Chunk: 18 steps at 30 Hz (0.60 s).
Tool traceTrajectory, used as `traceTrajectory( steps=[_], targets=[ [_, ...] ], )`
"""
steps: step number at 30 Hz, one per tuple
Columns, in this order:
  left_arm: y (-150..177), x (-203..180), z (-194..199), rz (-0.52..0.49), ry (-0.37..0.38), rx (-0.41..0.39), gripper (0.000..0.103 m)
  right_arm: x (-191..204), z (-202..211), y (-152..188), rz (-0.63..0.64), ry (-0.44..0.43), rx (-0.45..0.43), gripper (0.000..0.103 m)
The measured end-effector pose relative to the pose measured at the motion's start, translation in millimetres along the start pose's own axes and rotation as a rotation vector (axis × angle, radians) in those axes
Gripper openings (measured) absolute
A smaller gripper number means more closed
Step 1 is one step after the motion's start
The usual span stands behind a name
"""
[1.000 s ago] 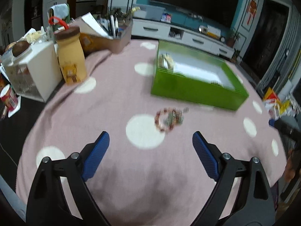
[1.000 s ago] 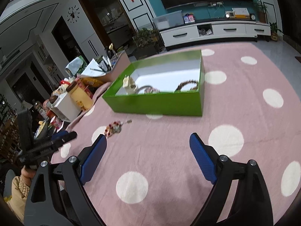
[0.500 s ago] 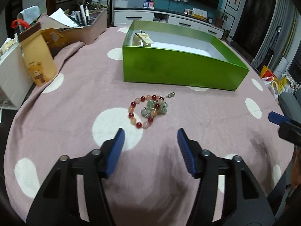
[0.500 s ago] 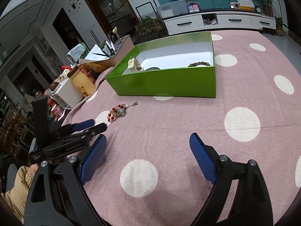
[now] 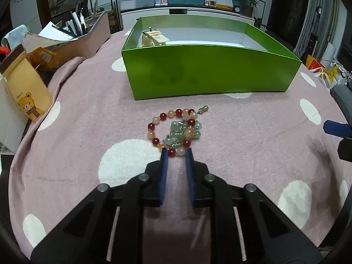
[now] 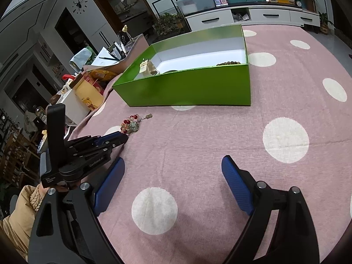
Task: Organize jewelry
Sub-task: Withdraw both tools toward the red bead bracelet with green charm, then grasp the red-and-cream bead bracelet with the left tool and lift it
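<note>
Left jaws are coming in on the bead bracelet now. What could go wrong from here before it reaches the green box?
1. The left gripper is closing its jaws on only the near edge of the bead bracelet; round beads may slip out.
2. The green bead cluster is tangled in the loop, so it may dangle or drop off when lifted.
3. The green box has a tall near wall; a low carry could snag the hanging beads on it.

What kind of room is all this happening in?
Most likely a home living room. A long white TV cabinet stands under a dark screen on a teal wall, a deer-shaped wall clock hangs beside a doorway, and the table wears a pink polka-dot cloth with household clutter at its edge.
</note>
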<state>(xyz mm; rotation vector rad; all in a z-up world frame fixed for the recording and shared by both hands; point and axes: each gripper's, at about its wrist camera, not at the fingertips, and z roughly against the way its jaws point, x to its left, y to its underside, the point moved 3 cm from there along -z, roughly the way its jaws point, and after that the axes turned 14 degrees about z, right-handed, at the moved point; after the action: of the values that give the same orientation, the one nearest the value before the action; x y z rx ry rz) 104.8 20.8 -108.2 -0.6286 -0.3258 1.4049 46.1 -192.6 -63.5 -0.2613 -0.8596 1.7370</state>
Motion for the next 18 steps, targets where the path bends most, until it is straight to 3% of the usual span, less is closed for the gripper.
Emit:
traceTrajectory(
  steps=[4,6,13,16,18],
  targets=[
    [-1,2,0,-0.004,0.002,-0.01,0.012,0,-3,0,-0.001,-0.001,0.007,0.09],
    [-2,4,3,0.015,0.018,-0.01,0.0,0,-4,0,-0.003,0.001,0.01,0.09],
    [0,8,10,0.03,0.029,-0.021,0.001,-5,-7,2,-0.024,-0.001,0.018,0.09],
    [-2,6,14,0.026,0.039,-0.034,0.013,-7,-8,2,-0.028,-0.004,0.021,0.09],
    [-4,3,14,0.008,0.037,-0.04,0.015,-7,-8,3,-0.03,-0.003,0.021,0.09]
  ],
)
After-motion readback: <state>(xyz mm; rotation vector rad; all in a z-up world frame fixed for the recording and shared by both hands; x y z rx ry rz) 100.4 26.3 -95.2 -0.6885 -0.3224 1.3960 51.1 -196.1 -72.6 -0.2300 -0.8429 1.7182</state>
